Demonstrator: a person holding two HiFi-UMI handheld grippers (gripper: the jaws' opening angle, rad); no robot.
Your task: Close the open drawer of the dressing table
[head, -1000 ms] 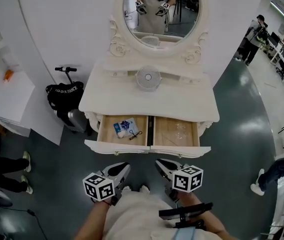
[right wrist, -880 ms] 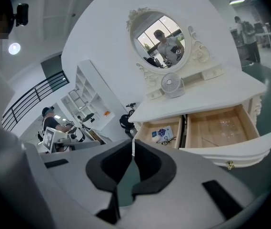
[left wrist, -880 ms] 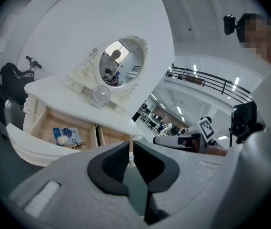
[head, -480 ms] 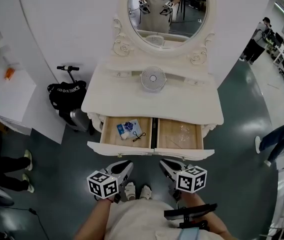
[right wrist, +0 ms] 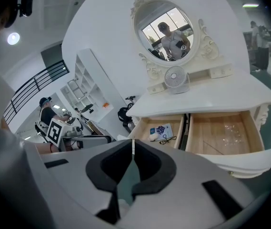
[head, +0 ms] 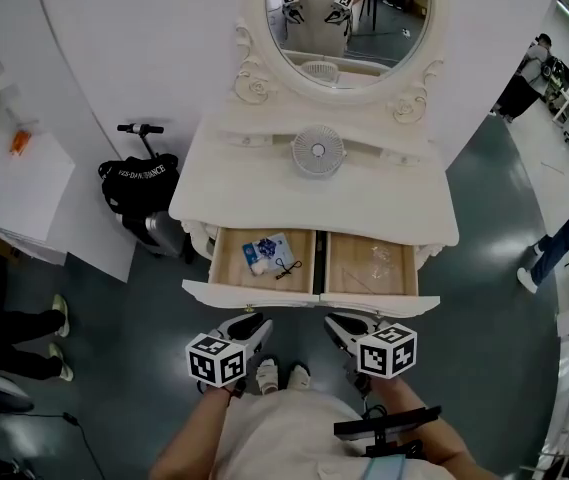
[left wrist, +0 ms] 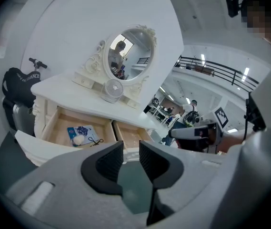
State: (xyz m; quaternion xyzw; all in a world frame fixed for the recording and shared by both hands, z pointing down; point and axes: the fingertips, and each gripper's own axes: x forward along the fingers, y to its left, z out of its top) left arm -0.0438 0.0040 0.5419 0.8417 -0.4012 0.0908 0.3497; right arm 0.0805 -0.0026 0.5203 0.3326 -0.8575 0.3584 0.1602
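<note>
Left tongs (left wrist: 131, 154) have just been opening, now narrowly apart and empty; right tongs (right wrist: 132, 149) pinched together, likely readying to push the open drawer (head: 309, 296).

Head view steeply down, both gripper views low, seemingly near, all sharing drawers (head: 354, 268).

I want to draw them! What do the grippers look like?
The left gripper and right gripper are light grey, with black ribbed pads, and each carries a white cube with black square markers. The left one's jaws have just been opening, nothing between them. The person wears a pale top.
</note>
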